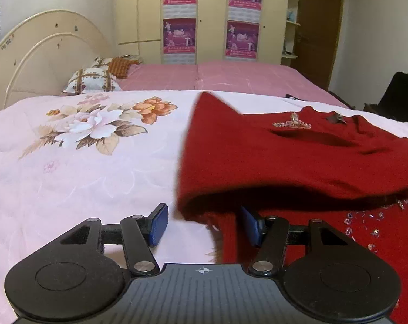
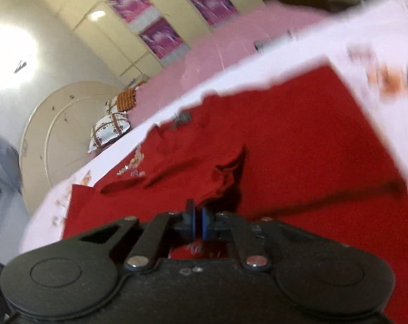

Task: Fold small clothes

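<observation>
A red knitted sweater [image 1: 285,156] with bead trim [image 1: 291,122] lies on a pale floral quilt [image 1: 82,162], its near part doubled over into a thick fold. My left gripper [image 1: 205,225] is open at that fold's left corner. The corner sits between the blue pads [image 1: 159,224]; the left pad stands apart from the cloth, while the right one is against it. In the right wrist view the sweater [image 2: 298,140] fills the middle. My right gripper [image 2: 198,222] is shut on a pinched ridge of its fabric [image 2: 222,181], which rises from the pads.
The quilt lies over a bed with a pink sheet [image 1: 231,78]. Patterned pillows [image 1: 93,81] and a cream headboard [image 1: 41,62] are at far left. A wardrobe with posters [image 1: 212,19] stands behind, and a dark object [image 1: 401,94] is at far right.
</observation>
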{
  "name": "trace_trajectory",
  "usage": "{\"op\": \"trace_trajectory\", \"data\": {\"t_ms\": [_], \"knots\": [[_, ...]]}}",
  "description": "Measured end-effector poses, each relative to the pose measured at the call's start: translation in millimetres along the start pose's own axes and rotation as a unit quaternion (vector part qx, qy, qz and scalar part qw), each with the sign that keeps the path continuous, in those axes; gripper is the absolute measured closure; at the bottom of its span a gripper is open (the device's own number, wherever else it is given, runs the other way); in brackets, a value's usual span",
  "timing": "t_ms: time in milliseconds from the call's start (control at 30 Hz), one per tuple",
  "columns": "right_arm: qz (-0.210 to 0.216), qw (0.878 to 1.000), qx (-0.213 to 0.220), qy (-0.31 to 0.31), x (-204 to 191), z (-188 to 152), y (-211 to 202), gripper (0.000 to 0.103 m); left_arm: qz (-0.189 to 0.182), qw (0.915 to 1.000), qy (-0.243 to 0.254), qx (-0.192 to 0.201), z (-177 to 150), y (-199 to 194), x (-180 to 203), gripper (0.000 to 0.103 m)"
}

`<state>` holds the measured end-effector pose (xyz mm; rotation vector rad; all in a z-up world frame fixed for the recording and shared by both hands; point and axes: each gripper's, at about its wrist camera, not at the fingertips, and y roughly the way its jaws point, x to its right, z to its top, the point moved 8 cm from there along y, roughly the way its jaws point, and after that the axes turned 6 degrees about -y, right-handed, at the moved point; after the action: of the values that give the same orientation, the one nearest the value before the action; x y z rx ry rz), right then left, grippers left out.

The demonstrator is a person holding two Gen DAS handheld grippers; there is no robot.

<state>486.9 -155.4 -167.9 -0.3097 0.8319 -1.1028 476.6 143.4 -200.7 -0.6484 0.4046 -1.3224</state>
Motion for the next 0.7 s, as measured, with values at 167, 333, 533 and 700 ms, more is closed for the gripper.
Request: {"op": "trace_trajectory", "data": {"t_ms": [167,333,533,700], "knots": [[-0.029,0.993,0.086,-0.072,7.4,34.9,-52.2,0.098,-0.007,1.0,0.002,0.006,1.1,0.8,1.3,0.049],[-0.043,0.996,0.053,-0.055,38.4,30.5,-48.4,0.098,-0.013,0.9997,0.012,0.02,7.0,0.3,11.0,0.076],[-0.047,0.996,0.05,-0.059,38.0,25.0,-45.8,0.098,-0.028,0.9994,0.02,0.009,6.3,2.8,15.7,0.098],[-0.049,0.995,0.055,-0.059,43.1,27.8,-47.2,0.098,-0.029,0.9995,0.015,0.001,4.3,5.9,15.2,0.098]]}}
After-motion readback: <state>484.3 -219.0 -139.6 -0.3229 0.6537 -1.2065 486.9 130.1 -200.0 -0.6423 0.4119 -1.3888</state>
